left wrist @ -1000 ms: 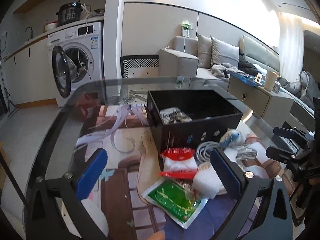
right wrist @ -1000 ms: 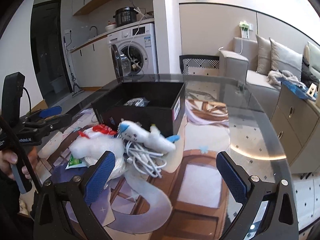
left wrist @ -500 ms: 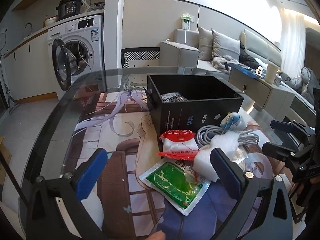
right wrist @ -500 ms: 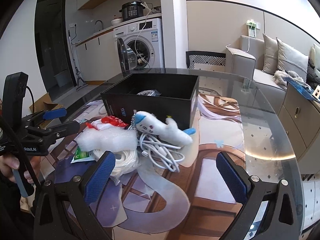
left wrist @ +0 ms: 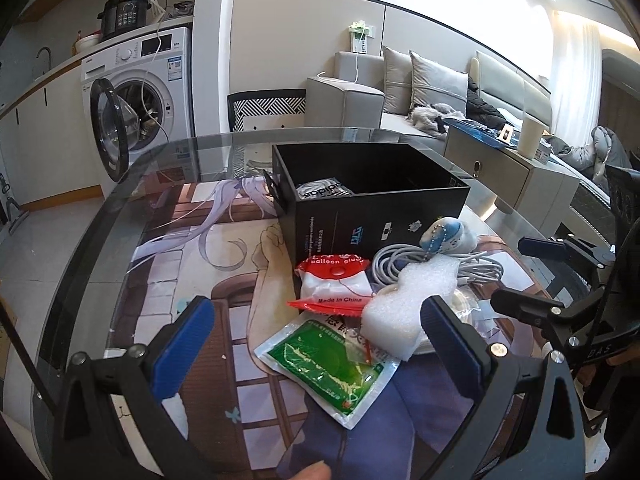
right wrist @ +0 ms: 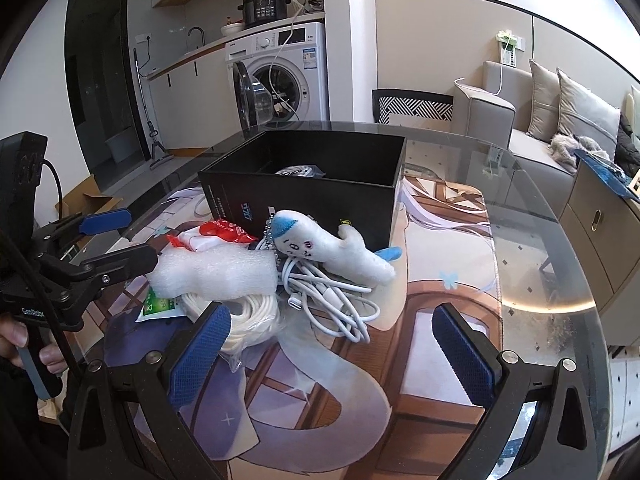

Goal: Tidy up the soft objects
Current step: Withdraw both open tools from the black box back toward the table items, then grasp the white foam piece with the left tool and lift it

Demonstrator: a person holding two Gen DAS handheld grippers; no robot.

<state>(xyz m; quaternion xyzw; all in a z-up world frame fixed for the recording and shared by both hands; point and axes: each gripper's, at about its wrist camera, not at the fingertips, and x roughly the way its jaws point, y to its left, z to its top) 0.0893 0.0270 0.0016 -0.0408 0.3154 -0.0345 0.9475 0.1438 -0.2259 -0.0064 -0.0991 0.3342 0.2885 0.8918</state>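
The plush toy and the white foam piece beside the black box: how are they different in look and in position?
The plush toy has a blue cap, a drawn face and a bead chain; the foam piece is plain white and bumpy. The plush toy lies on the white cables; the foam piece lies further left, over the green packet. Both lie outside the black box, ungrasped.

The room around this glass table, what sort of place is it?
Most likely a small flat with kitchen and living room in one space. A washer sits under a counter with a sink tap, and a grey sofa with cushions stands behind the table.
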